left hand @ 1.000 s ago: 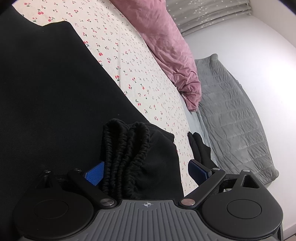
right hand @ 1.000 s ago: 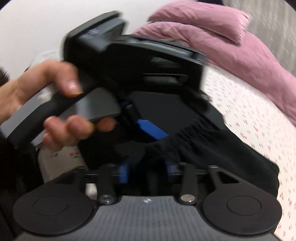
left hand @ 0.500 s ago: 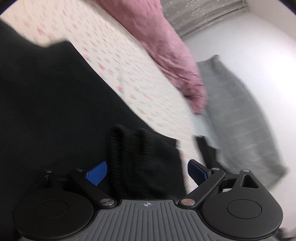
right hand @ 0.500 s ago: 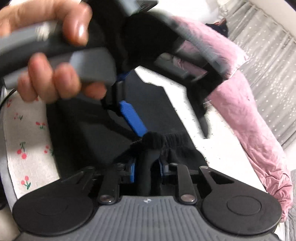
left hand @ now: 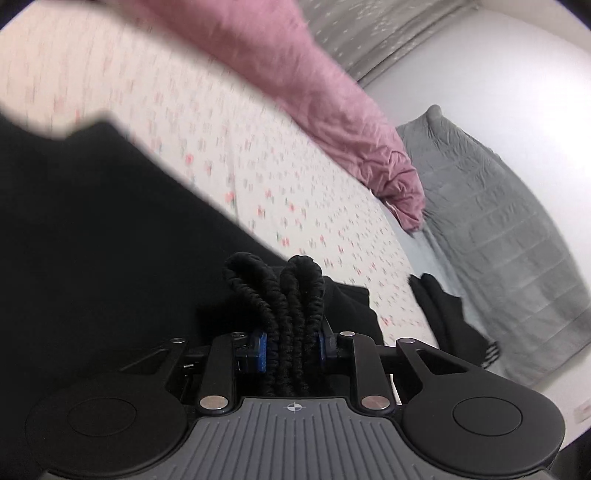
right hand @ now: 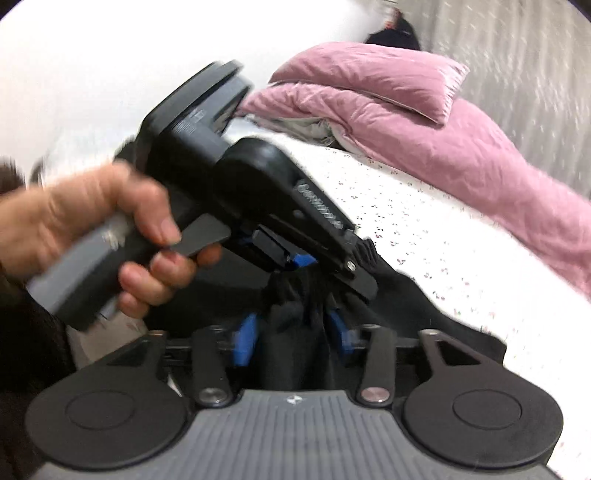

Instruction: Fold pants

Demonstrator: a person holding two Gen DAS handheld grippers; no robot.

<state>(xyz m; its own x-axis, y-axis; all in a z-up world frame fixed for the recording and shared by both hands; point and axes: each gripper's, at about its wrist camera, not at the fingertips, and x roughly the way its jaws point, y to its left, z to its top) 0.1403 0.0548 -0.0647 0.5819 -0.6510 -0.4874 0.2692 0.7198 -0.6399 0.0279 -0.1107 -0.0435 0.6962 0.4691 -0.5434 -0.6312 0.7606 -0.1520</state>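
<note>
Between the blue pads of the left gripper (left hand: pixel 291 347): the gathered elastic waistband (left hand: pixel 284 291) of the black pants (left hand: pixel 92 236), ribbed folds bunched upright. Jaws closing, pads already pressing the band on both sides.

Right gripper (right hand: pixel 291 332): jaws opening; a dark bunch of the same cloth stands between the blue pads, which look just clear of it. Blur makes contact hard to judge. Left gripper, in the person's hand (right hand: pixel 110 236), sits just ahead in the right wrist view, both tools close together at the waist end.

Handling (judgement): soft knit, light, limp, no stiffness to carry a fold by itself. Not fragile; thick cloth should not slip easily. The elastic band is the bulkiest, firmest part, so best hold is there, with the second hold further along the same edge to keep it taut.

Pants otherwise lie spread flat on the bed sheet (left hand: pixel 229 147), white with small red cherry print; soft surface, will give under pressure. Pink duvet (left hand: pixel 332 110) heaped along the far side, pink pillow (right hand: pixel 373 77) on top. Grey quilted blanket (left hand: pixel 498 221) on the pale floor beyond the bed, a small dark garment (left hand: pixel 443 317) beside it. Grey curtain (left hand: pixel 369 33) at the back.
</note>
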